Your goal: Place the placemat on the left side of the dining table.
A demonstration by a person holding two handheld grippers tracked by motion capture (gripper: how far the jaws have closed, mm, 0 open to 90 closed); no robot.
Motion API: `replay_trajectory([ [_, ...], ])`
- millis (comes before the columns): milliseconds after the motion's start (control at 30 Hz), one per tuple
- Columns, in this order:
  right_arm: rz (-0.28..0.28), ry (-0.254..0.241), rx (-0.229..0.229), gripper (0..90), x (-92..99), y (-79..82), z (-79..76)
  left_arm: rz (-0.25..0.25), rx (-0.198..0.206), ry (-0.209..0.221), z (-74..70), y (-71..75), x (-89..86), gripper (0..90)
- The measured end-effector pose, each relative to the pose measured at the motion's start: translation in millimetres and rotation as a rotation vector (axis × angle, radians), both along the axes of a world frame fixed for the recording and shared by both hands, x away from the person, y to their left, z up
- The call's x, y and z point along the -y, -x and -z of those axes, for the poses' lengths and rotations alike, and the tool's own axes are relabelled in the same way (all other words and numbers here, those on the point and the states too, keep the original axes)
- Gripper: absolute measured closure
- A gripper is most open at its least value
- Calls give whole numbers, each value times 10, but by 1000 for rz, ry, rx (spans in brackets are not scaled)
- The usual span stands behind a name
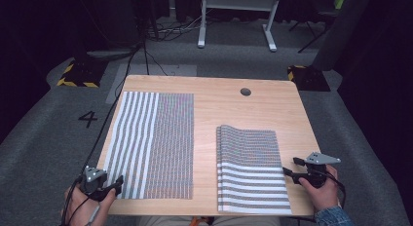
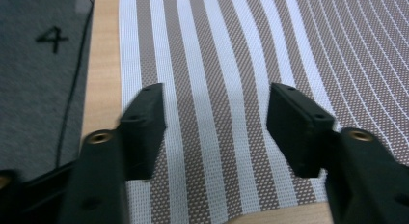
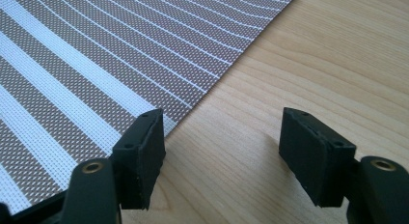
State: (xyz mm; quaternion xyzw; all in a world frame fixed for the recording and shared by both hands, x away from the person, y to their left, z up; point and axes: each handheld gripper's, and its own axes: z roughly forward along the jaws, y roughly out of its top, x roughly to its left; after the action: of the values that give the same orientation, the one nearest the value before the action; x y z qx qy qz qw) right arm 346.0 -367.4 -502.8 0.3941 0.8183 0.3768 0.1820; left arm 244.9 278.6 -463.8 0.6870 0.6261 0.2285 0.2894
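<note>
At the table's (image 1: 209, 87) near left corner, my left claw (image 1: 117, 183) gapes wide over the flat striped mat (image 1: 151, 143); my right claw (image 1: 290, 166), equally wide, flanks the folded mat (image 1: 251, 170). I'd grip edges squarely.

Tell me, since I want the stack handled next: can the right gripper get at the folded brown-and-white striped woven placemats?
Probably yes. The right gripper sits open beside the folded brown-and-white striped woven placemats, at their right edge, with bare wooden table between.
</note>
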Motion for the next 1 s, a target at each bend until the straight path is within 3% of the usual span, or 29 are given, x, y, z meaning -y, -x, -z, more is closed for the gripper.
replay_trajectory([
  [100,0,0,0,334,0,0,0,35,7,-33,33,-59,122,367],
  [167,0,0,0,334,0,0,0,66,6,-42,128,-139,204,335],
  [300,-1,0,0,333,0,0,0,53,-62,-20,300,-234,207,338],
  [367,-1,0,0,332,0,0,0,26,-50,6,304,-231,195,347],
  [467,-1,0,0,332,0,0,0,18,-35,-1,313,-225,185,390],
  [500,-1,0,0,332,0,0,0,22,-13,-10,336,-224,175,418],
  [533,-1,0,0,331,0,0,0,23,34,-7,380,-234,162,419],
  [567,-1,0,0,331,-1,1,0,23,34,-7,380,-234,162,419],
  [600,-1,0,0,331,-1,1,0,29,76,2,424,-252,149,419],
  [733,-1,0,-1,331,-1,1,0,-8,59,4,405,-275,190,426],
  [833,-1,0,-1,331,-1,0,0,-63,36,-11,378,-314,231,447],
  [1000,-1,0,0,330,-1,1,0,-79,51,-8,394,-309,252,457],
])
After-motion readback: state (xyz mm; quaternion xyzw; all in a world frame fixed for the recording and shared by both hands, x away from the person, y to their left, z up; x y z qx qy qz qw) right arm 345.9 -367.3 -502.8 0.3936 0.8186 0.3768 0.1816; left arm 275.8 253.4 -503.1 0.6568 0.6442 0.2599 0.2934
